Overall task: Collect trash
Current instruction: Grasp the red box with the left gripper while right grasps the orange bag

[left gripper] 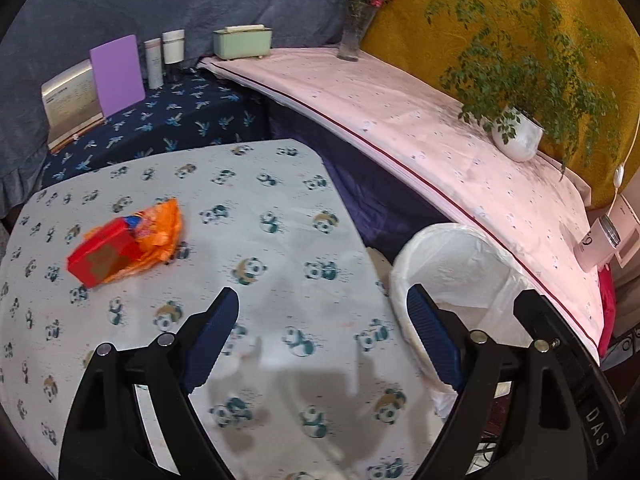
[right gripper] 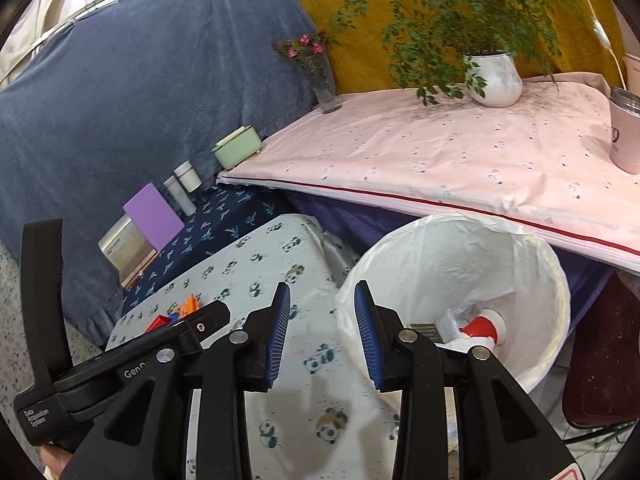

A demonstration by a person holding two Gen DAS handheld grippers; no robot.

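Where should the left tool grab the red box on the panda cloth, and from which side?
Probably across the red box's narrow sides at its free near-left end, from above. It lies flat, its far end tucked against the orange wrapper. The left tool is open and empty.

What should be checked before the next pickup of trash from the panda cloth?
1. Left gripper free: ok, open, nothing between its fingers.
2. Right gripper free: ok, open and holding nothing.
3. Trash left on the cloth: ok, red box beside orange wrapper, in clear sight.
4. Path to them: ok, bare cloth in between.
5. Bin ready: ok, lined, open, room above the trash inside.
6. Whether box and wrapper are stuck together: cannot tell.
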